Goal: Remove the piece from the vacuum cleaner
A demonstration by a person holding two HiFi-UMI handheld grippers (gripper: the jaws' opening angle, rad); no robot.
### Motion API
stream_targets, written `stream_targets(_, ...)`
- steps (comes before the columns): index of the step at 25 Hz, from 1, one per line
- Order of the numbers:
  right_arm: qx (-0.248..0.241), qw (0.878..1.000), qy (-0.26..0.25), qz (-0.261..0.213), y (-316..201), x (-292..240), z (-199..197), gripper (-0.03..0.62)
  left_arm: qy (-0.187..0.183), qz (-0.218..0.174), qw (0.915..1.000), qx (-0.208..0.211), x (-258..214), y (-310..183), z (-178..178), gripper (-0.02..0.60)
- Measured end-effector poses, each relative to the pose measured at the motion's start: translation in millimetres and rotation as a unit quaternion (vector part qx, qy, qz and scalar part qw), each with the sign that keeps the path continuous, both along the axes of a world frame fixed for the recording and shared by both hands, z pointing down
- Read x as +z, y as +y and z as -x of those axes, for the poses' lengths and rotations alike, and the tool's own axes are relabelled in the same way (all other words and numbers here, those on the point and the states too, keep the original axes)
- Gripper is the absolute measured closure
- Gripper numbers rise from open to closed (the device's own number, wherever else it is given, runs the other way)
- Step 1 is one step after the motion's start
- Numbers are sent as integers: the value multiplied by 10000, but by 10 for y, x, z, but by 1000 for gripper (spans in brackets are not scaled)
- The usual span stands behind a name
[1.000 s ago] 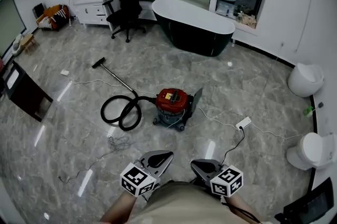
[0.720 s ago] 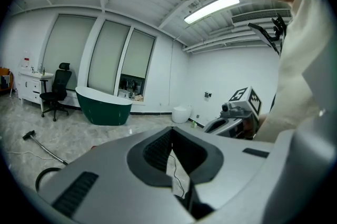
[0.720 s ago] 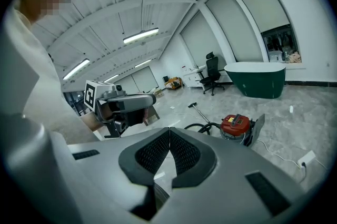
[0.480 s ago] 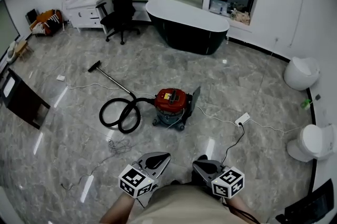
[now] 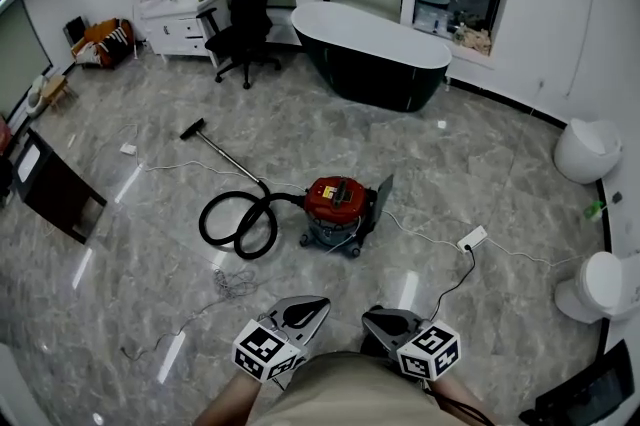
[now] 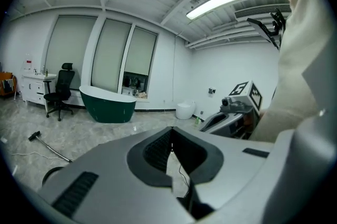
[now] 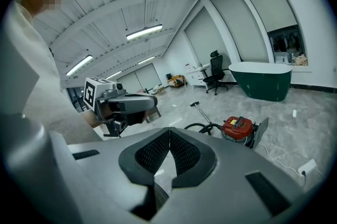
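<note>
Both tools are closed on nothing: the left tool [image 6: 171,131] and the right tool [image 7: 169,131] each show their ribbed pads meeting at the tips with only floor beyond. In the head view they sit low and close to the person's body, well apart from the vacuum cleaner [image 5: 335,202].

By my reading the task has not begun. The red canister stands untouched on the marble floor [image 5: 480,154], with the black hose [image 5: 238,224] coiled at its left and the wand [image 5: 222,152] running on to its floor head. A grey panel [image 5: 379,205] stands tilted against its right side; whether that is the piece to remove I cannot tell. Approach, grasp and removal all remain.

Counted:
- two tools
- one vacuum cleaner, one hose, one wand
- one socket strip [image 5: 472,237] on a white cord
- one bathtub [image 5: 375,49]
- one office chair [image 5: 246,14]
- two toilets [image 5: 586,150]
</note>
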State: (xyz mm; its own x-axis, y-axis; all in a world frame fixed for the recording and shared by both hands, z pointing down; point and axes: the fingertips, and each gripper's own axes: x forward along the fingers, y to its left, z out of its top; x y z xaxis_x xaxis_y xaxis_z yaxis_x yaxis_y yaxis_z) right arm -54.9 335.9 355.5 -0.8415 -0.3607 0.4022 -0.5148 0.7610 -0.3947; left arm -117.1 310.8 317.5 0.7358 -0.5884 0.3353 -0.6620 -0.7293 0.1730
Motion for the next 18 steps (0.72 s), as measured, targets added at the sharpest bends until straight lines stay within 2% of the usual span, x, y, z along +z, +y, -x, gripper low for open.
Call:
stream_targets(5,237,9993,-185,238,-326,76,-230,591,-48,184,9998,-78,69,-317,-104,578)
stream_targets(13,314,9971,-401,566,-953,115,-568,591,-349,158,9990,212,20,-960,-663,578)
stream_targets(18,285,9941,-605,854,-1379,172,-797,591,-500,209,9985,86,4,-1333,-878,578)
